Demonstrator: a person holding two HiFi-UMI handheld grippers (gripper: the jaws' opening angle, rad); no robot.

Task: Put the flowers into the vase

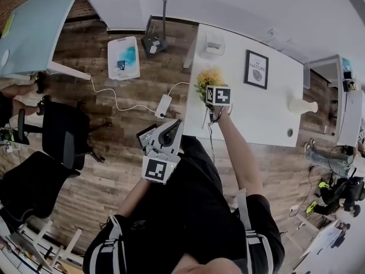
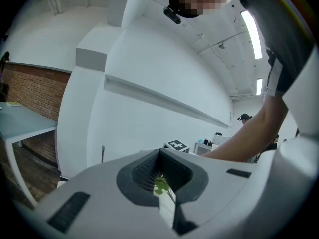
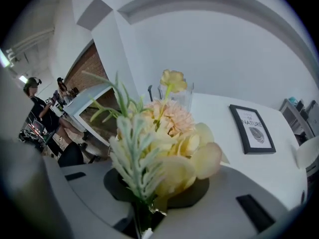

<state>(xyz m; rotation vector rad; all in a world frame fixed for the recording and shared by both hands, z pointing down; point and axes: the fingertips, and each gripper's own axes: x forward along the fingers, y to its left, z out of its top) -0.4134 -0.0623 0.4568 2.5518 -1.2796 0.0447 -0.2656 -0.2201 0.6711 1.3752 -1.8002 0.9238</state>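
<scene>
Head view shows us standing at a white table [image 1: 256, 116]. Our right claw [image 1: 218, 99] hangs over the table's near left part, tilted steeply down, with a bunch of yellow flowers [image 1: 209, 77] poking out just beyond its marker cube. A white vase [image 1: 302, 105] sits well apart from them toward the table's right end, and a framed picture [image 1: 256, 69] lies between the two. A clear container [image 1: 212, 45] stands at the far left corner. Our left claw [image 1: 174, 127] is off the table, held over the wooden floor in front of our body.

Left gripper view shows that claw [image 2: 160, 168] with its jaws drawn together, only a thin slit left between them. It grips nothing; a speck of green shows through the slit, and we cannot tell what it is.

Right gripper view shows that claw [image 3: 149, 208] clamped on the stems of the flowers [image 3: 164, 138], low down between the dark pads. Pale yellow and peach blooms and a grey-green sprig rise right in front of the lens. Behind them lies the framed picture [image 3: 254, 128] on the table [image 3: 219, 118].
</scene>
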